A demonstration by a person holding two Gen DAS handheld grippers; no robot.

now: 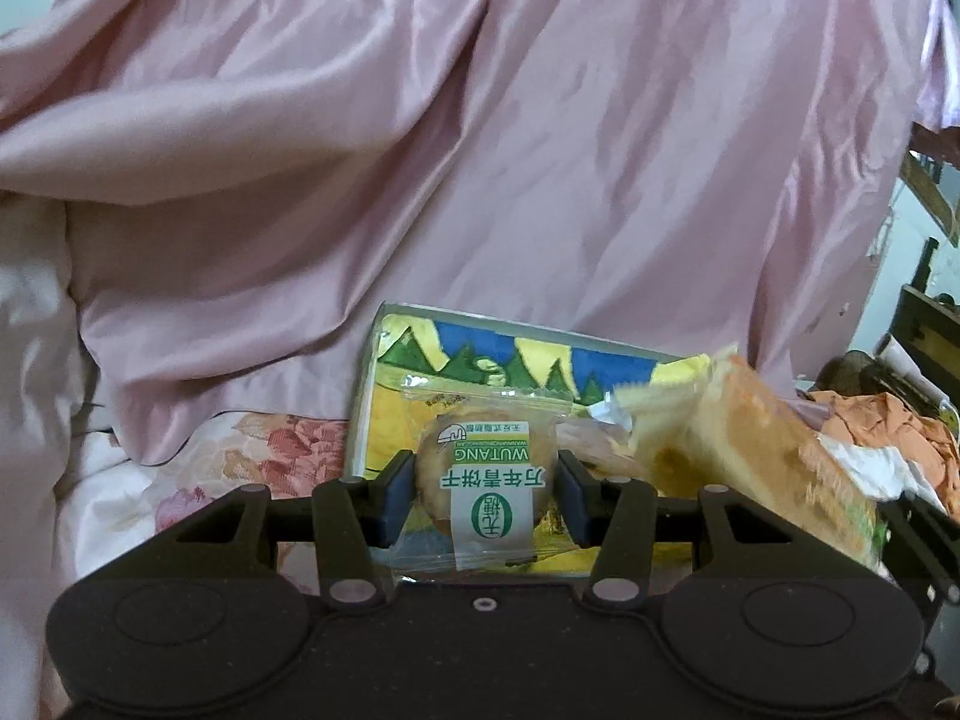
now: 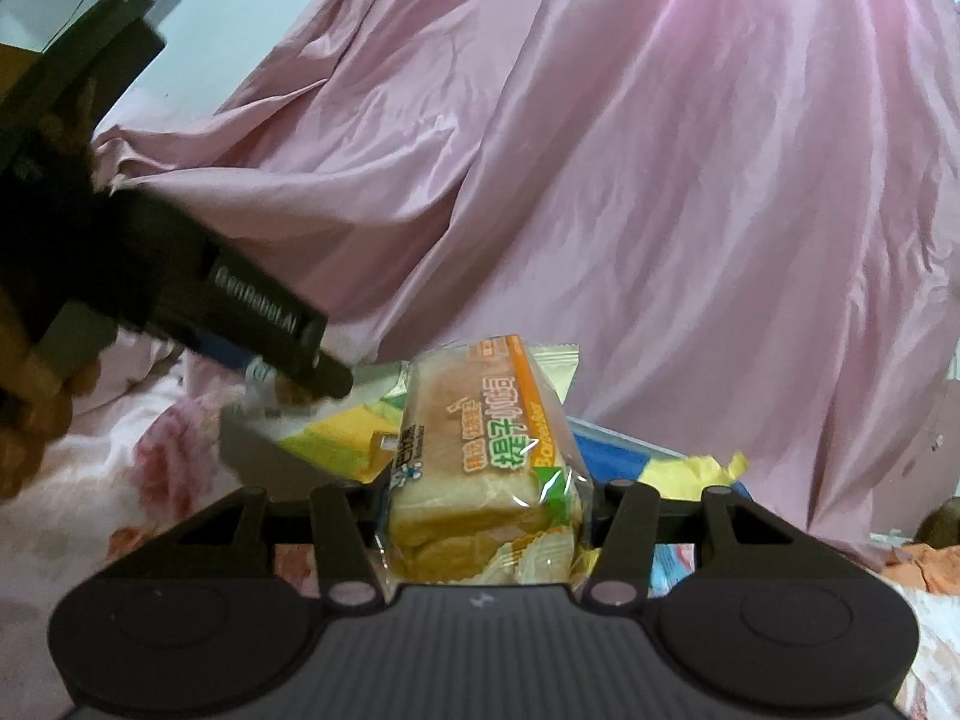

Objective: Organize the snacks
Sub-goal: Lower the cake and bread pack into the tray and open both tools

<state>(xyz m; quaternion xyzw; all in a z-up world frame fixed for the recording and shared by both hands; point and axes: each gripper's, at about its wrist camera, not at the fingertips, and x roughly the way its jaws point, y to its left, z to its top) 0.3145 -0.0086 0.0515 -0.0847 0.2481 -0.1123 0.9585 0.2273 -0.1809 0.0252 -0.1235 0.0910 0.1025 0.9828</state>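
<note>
- Your left gripper (image 1: 485, 495) is clamped on a round biscuit packet (image 1: 483, 483); both blue pads (image 1: 396, 501) press its sides.
- The biscuit packet is clear plastic with a white band, seen upside down. The band reads "WUTANG" in green, with green Chinese characters and a green oval logo.
- Just behind that packet lies a flat tray (image 1: 384, 384) with a picture of green trees, blue sky and yellow ground. The packet is held over its near part.
- To the right in the left wrist view, the wrapped bread (image 1: 756, 450) shows blurred, just beside the biscuit packet.
- Your right gripper (image 2: 483, 516) is closed around that bread packet (image 2: 480, 468), which stands upright between the fingers.
- Its clear wrapper carries an orange strip with "Baozhier"-like lettering that you cannot read surely, plus green and orange Chinese characters.
- In the right wrist view, the left gripper (image 2: 327, 378) reaches in from the left; its side reads "GenRobot.AI".
- Beyond the bread you see the tray's (image 2: 624, 450) blue and yellow print.
- A floral sheet (image 1: 252, 456) lies under the tray, on the near left.
- A pink satin cloth (image 1: 480, 150) fills the far side of both views.
- Crumpled orange fabric (image 1: 882, 426) sits at the far right.
</note>
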